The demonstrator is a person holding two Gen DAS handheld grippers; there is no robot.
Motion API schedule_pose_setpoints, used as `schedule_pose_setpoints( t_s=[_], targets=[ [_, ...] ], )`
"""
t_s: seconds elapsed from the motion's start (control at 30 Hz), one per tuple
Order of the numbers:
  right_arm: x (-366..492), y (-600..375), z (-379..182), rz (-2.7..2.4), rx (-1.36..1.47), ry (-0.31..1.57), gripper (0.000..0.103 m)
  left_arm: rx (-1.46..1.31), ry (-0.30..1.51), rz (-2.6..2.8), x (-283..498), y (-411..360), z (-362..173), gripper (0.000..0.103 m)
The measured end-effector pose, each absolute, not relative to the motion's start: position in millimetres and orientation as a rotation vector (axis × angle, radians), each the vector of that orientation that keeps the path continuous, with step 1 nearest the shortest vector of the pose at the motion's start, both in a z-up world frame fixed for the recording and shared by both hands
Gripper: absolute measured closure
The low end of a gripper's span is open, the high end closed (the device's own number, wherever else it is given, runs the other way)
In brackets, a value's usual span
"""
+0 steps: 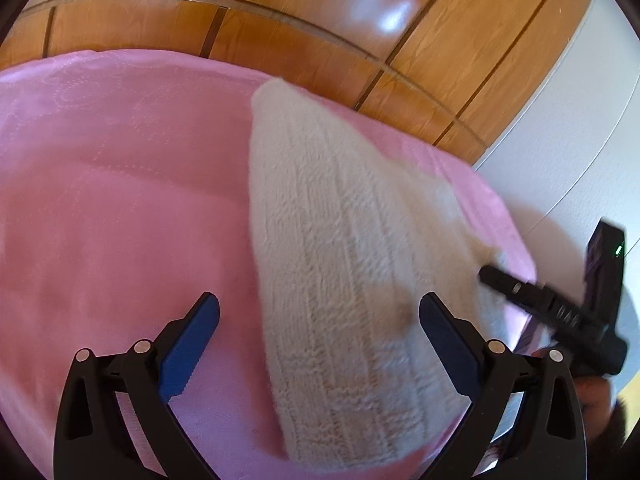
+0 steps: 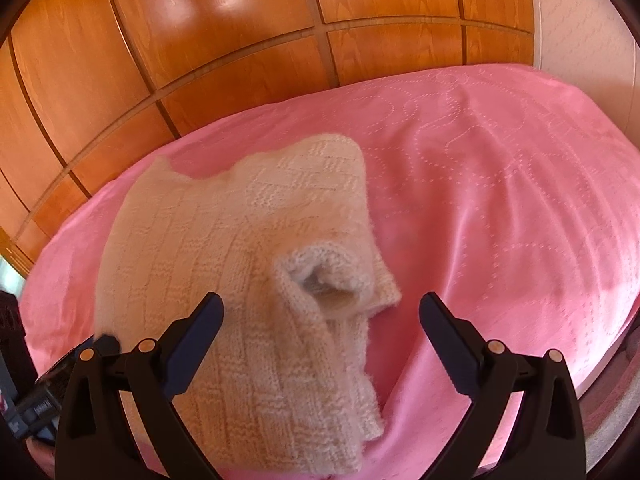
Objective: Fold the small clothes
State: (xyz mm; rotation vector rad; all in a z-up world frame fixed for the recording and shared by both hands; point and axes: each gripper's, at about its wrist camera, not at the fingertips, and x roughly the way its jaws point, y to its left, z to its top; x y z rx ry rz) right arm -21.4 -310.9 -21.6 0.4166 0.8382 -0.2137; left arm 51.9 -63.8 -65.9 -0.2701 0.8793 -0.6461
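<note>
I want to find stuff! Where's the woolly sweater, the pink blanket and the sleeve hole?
woolly sweater (image 1: 344, 240): left wrist view, ribbed middle.
pink blanket (image 2: 500, 200): right wrist view, bare stitched part.
sleeve hole (image 2: 320, 280): right wrist view, cuff's rim.

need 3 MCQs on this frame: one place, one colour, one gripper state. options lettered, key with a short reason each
1. Where does the cream knitted garment lie?
A. on the pink quilted bedspread
B. on a wooden floor
C. in a basket

2. What colour are the pads on the gripper fingers?
A. red
B. blue
C. white

3. How do the left gripper and right gripper stand?
A. both shut on the garment
B. one open, one shut
C. both open, holding nothing

Key: 1 A, pink cloth shows all round the knit; 2 B, blue pads line the black fingers in both wrist views; 3 C, each pair of jaws is spread wide with nothing pinched.
</note>
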Motion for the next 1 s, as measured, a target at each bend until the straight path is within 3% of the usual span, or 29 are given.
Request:
schedule_pose_setpoints(
  t_s=[0.2,0.3,0.5,0.77,1.0],
  targets=[
    [-20.7,-317.4,-31.0,-0.146,0.512,0.857,0.005,-0.276,0.902,-0.668,62.1,-67.5,-66.2,0.004],
    [-21.8,-326.7,-40.5,-0.092,0.611,0.862,0.005,-0.241,0.947,-0.679,64.3,-72.2,-75.8,0.014],
    [-22.5,-350.2,-65.0,0.009,0.873,0.841,0.011,-0.311,0.977,-0.744,72.3,-70.0,-77.4,0.014],
    [-13.8,-354.2,-77.8,0.036,0.943,0.805,0.014,-0.305,1.022,-0.788,91.9,-86.4,-83.2,0.005],
    [7.8,-361.1,-88.6,0.030,0.910,0.760,0.021,-0.270,1.036,-0.819,100.4,-99.1,-85.3,0.004]
  ],
)
